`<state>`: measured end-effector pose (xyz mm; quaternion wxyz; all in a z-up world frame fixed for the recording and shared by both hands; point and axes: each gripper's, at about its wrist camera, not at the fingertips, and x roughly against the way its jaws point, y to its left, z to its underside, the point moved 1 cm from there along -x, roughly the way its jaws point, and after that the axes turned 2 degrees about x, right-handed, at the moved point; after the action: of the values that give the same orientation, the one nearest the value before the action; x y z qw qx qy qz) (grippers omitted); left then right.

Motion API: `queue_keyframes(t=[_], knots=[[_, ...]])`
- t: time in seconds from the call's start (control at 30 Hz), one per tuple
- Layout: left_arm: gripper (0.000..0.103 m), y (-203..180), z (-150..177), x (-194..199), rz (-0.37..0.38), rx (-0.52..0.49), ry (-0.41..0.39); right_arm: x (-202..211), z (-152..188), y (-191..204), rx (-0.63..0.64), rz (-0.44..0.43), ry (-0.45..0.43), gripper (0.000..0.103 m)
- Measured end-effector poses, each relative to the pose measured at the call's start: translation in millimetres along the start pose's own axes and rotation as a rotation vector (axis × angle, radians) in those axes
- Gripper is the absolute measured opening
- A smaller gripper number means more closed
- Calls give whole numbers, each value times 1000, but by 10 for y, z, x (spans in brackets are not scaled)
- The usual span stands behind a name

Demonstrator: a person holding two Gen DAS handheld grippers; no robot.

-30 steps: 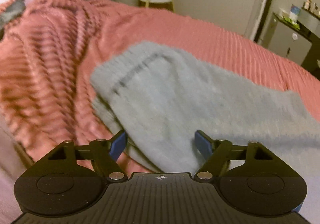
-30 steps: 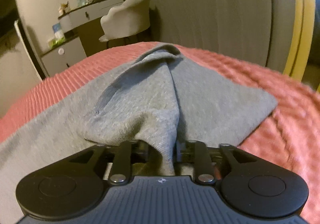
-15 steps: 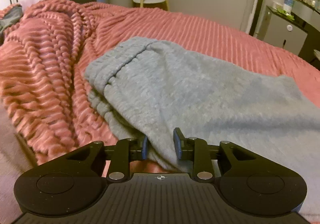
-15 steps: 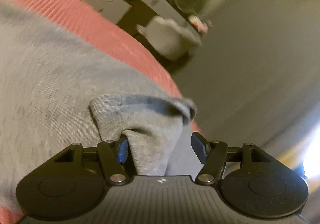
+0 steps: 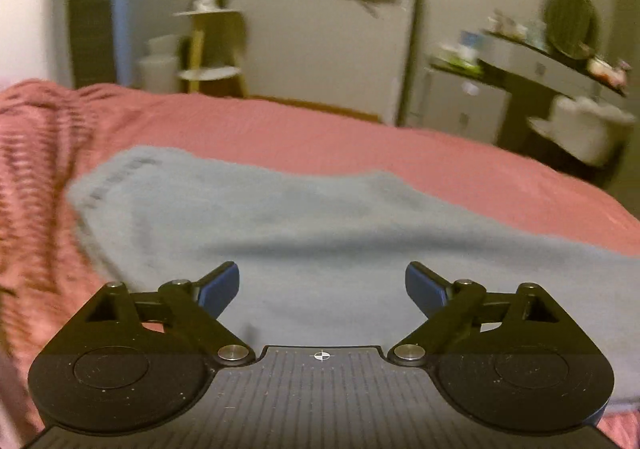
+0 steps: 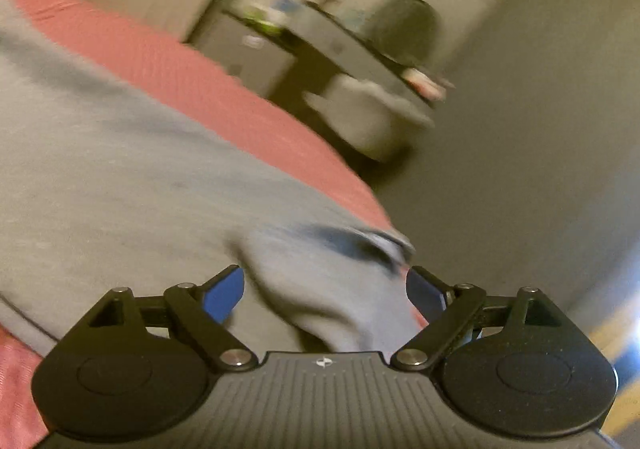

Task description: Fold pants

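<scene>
Grey knit pants (image 5: 312, 233) lie spread across a bed covered with a pink ribbed blanket (image 5: 304, 137). From the left wrist view, the fabric stretches from the left side of the bed, where a darker band that looks like the waistband (image 5: 116, 177) sits, across to the right edge of the frame. To the far left, the blanket is bunched into thick rumpled ridges (image 5: 28, 153).

Black with blue pads, the left gripper (image 5: 322, 285) hovers low over the near part of the pants with its fingers spread wide, grasping nothing. Grey cloth fills the gap between its pads (image 5: 220, 285), though whether they touch it cannot be told.

From the right wrist view, tilted and blurred, the right gripper (image 6: 325, 287) is likewise released, its fingers wide apart. A raised fold of the pants (image 6: 332, 277) with a dark ribbed hem (image 6: 352, 239) lies loosely between them, near the edge of the bed where the pink blanket (image 6: 192, 81) drops away to a grey floor (image 6: 500, 169).

Beyond the bed, out of focus, stand a dark dresser (image 5: 532, 65) carrying small items and a round mirror (image 5: 568, 21), a pale upholstered chair (image 5: 584, 125), a white door (image 5: 404, 45), and a small two-tier wooden stand (image 5: 210, 45) against the back wall.
</scene>
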<state>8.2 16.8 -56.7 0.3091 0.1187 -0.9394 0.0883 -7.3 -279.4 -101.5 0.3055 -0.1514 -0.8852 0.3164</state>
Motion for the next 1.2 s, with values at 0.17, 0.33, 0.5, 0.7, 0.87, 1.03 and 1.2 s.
queue_keyframes(t=[0.17, 0.33, 0.5, 0.7, 0.87, 1.03, 1.2], knots=[[94, -440, 313, -115, 3, -251, -12, -343, -23, 320, 146, 63, 57, 43], [94, -480, 369, -209, 15, -261, 42, -637, 324, -103, -10, 129, 171, 31], [94, -444, 385, -348, 16, -227, 105, -769, 1097, -1135, -440, 339, 420, 71], [94, -485, 429, -364, 7, -232, 136, -456, 1584, -1648, -761, 284, 416, 73], [95, -579, 471, -300, 30, -265, 125, -422, 1373, -1473, -759, 159, 346, 74], [95, -702, 555, -244, 38, -334, 118, -624, 998, -1064, -608, 45, 273, 87], [95, -712, 581, -250, 43, -345, 131, -707, 1084, -1010, -500, 138, 297, 95]])
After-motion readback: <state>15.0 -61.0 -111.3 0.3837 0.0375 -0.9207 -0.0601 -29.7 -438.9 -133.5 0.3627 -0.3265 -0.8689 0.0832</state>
